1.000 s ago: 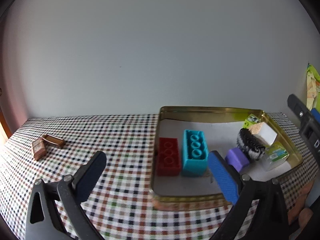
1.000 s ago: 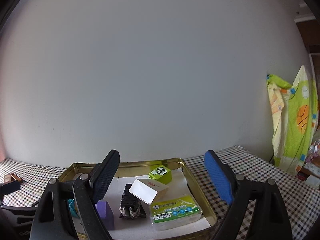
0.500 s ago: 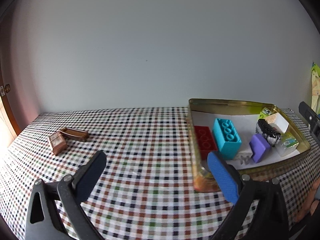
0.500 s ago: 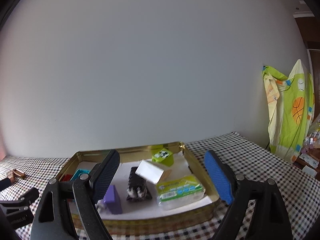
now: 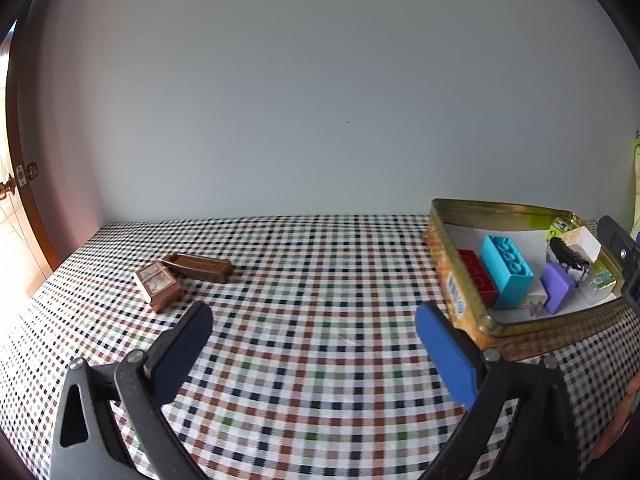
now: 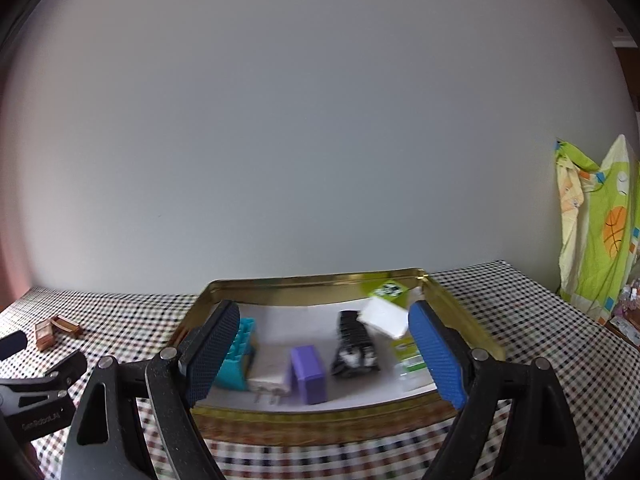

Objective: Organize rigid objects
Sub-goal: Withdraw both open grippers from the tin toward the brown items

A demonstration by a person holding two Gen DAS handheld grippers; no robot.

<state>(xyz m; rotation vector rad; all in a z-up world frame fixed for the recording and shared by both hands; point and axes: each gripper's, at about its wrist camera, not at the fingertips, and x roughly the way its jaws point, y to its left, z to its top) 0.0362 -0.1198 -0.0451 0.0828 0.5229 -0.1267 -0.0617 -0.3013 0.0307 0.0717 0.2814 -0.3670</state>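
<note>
A gold tin tray (image 5: 460, 292) (image 6: 320, 280) sits on the checkered tablecloth. It holds a red brick (image 5: 478, 276), a teal brick (image 5: 506, 270) (image 6: 238, 356), a purple block (image 5: 556, 286) (image 6: 308, 372), a black-and-white item (image 6: 354, 346), a white box (image 6: 384, 316), a green box (image 6: 386, 290) and a green-labelled clear box (image 5: 598, 284). Two brown pieces, a small clock-like one (image 5: 158, 284) and a long tray-like one (image 5: 200, 266), lie on the cloth at left. My left gripper (image 5: 314, 344) is open and empty over the cloth. My right gripper (image 6: 324, 350) is open and empty in front of the tin.
A grey wall runs behind the table. A door frame (image 5: 24, 184) stands at far left. A green and yellow cloth (image 6: 596, 220) hangs at right. The left gripper's body (image 6: 36, 388) shows at the right wrist view's lower left.
My left gripper has swung left, away from the tin, bringing the brown pieces nearer its centre. My right gripper has moved so the tin sits centred between its fingers.
</note>
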